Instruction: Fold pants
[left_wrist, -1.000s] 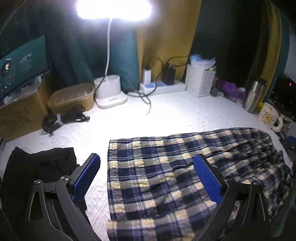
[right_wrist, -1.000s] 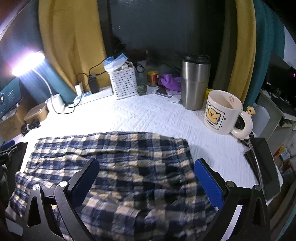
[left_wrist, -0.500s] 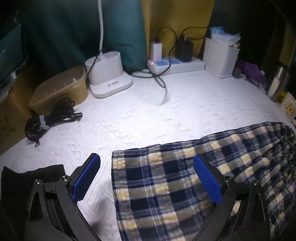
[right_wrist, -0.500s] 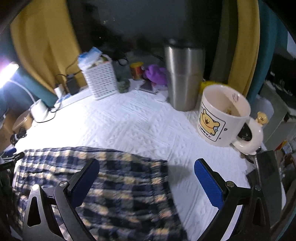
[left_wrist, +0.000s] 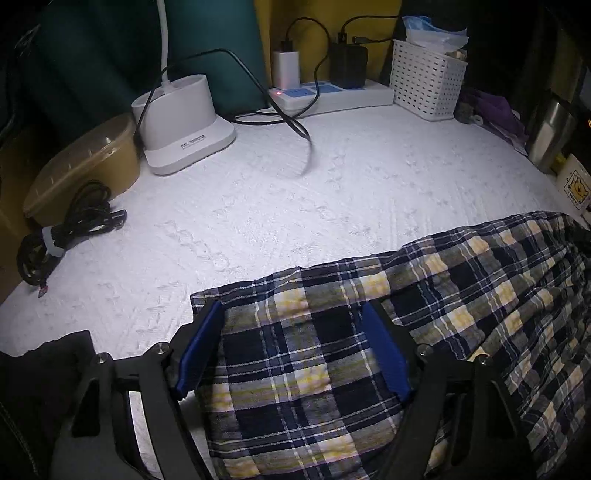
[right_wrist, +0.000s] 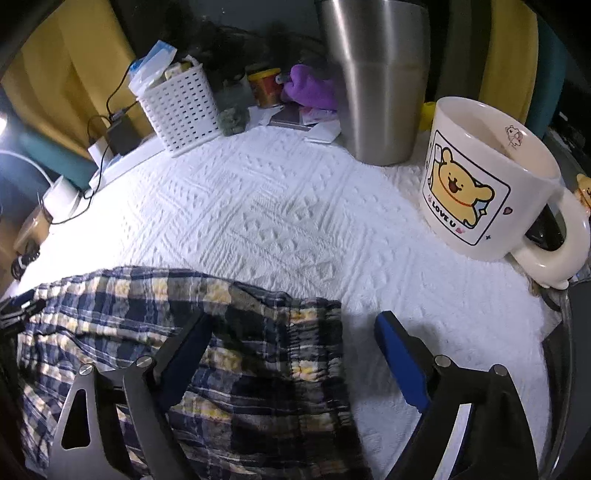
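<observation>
Pants (left_wrist: 424, 332) spread long across the lower part of both views, running left to right on the white worktop (left_wrist: 295, 206). Left tool (left_wrist: 291, 347) low in its view, right over the pants' left corner, jaws closing, cloth between them, not pinched yet. Right tool (right_wrist: 295, 354) low in its view, straddling the pants' right edge, jaws closing too, holding nothing. Each tool nearest its own end.
</observation>
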